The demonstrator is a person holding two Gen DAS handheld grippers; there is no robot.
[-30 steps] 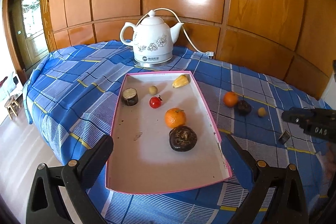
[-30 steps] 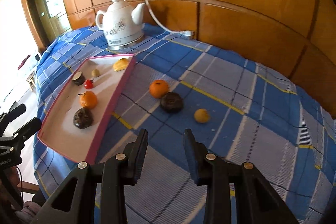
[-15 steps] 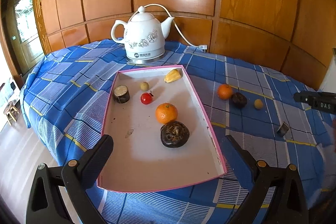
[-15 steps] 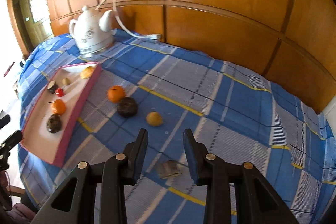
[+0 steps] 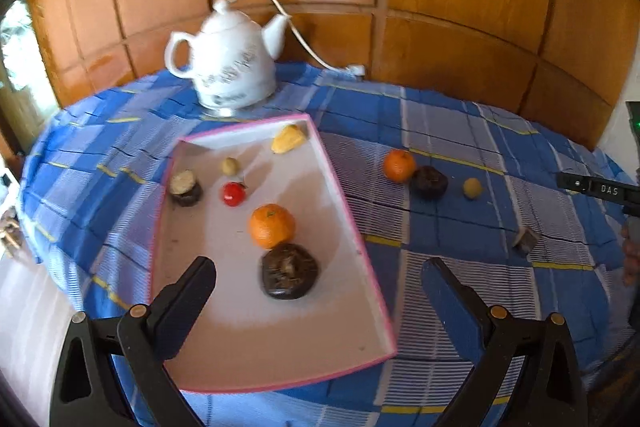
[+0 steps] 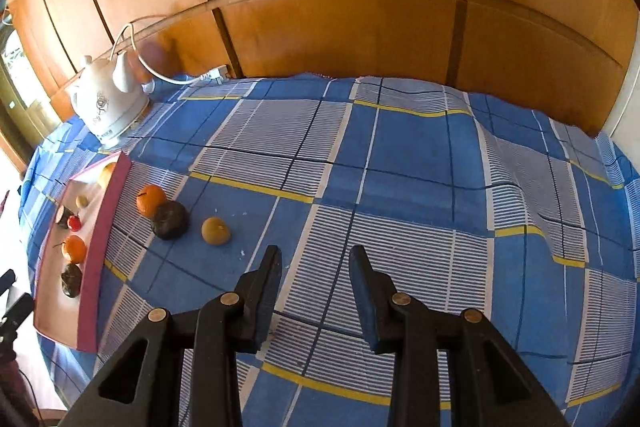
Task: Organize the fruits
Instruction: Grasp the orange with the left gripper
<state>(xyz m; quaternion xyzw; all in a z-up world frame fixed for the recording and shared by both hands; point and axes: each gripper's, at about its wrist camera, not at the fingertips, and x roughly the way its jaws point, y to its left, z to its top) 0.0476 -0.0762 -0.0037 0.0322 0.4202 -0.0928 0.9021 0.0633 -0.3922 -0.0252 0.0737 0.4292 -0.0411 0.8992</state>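
A pink-rimmed tray (image 5: 354, 227) holds an orange (image 5: 272, 225), a dark round fruit (image 5: 289, 275), a red tomato (image 5: 233, 193) and several smaller pieces. My left gripper (image 5: 318, 267) hangs wide open over the tray's near end, holding nothing. To the right of the tray, on the blue checked cloth, lie an orange (image 6: 151, 200), a dark fruit (image 6: 170, 220) and a small yellow fruit (image 6: 215, 231). My right gripper (image 6: 316, 255) hovers over bare cloth to the right of them, its jaws narrowly open with nothing between.
A white kettle (image 5: 228, 67) with a cord stands behind the tray against the wooden wall panels (image 6: 360, 7). A small dark scrap (image 5: 526, 239) lies on the cloth at the right. The cloth (image 6: 520, 219) wrinkles towards the far right edge.
The right gripper has swung right, so the loose fruits now sit further left in its view and the small scrap is out of its sight. The left gripper has shifted closer over the tray.
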